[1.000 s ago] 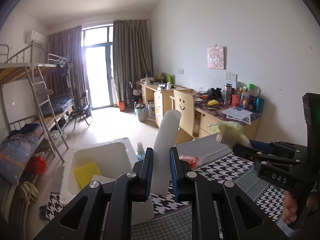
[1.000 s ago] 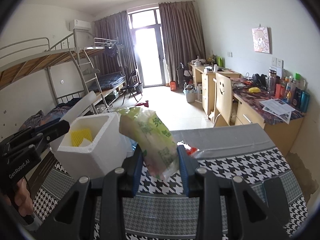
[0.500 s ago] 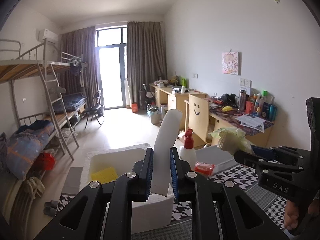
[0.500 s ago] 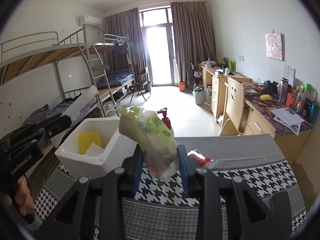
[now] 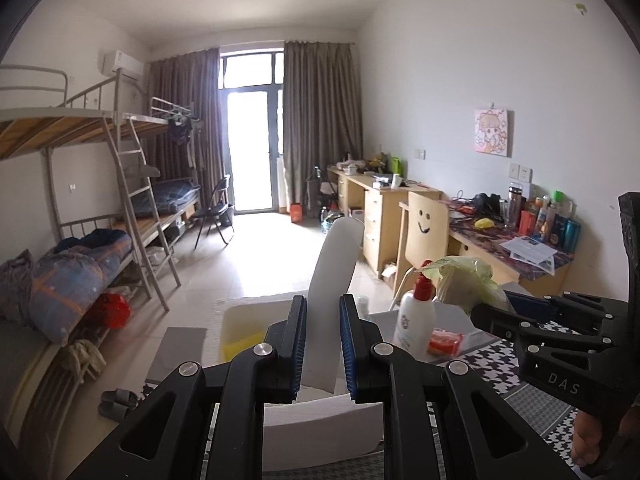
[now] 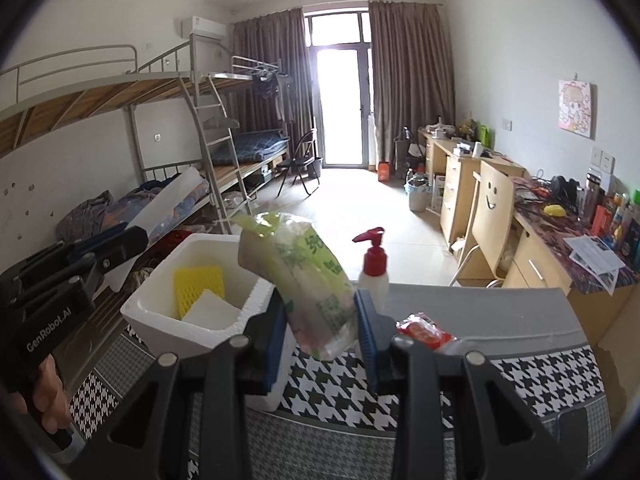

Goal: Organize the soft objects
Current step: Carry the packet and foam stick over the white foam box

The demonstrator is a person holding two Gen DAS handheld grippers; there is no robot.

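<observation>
Foam box (image 6: 208,320) sits on table (image 6: 500,320), left side in right wrist view. Two sponge pads (image 6: 198,286) lie inside box. Pump bottle (image 6: 372,268) stands right of box, just behind bagged pack (image 6: 312,276) clamped between right gripper (image 6: 322,336) fingers. Small packet (image 6: 424,330) lies on table, right of bottle. Left gripper (image 5: 322,344) pinches foam sheet (image 5: 332,296) over box, sheet sticking up. Desks and chair (image 6: 492,208) beyond table on right, bunk beds (image 6: 120,128) left.

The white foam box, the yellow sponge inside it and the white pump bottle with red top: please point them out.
white foam box (image 6: 208,332), right wrist view, front wall.
yellow sponge (image 6: 198,284), right wrist view, its grid face.
white pump bottle with red top (image 6: 374,260), right wrist view, red collar.
</observation>
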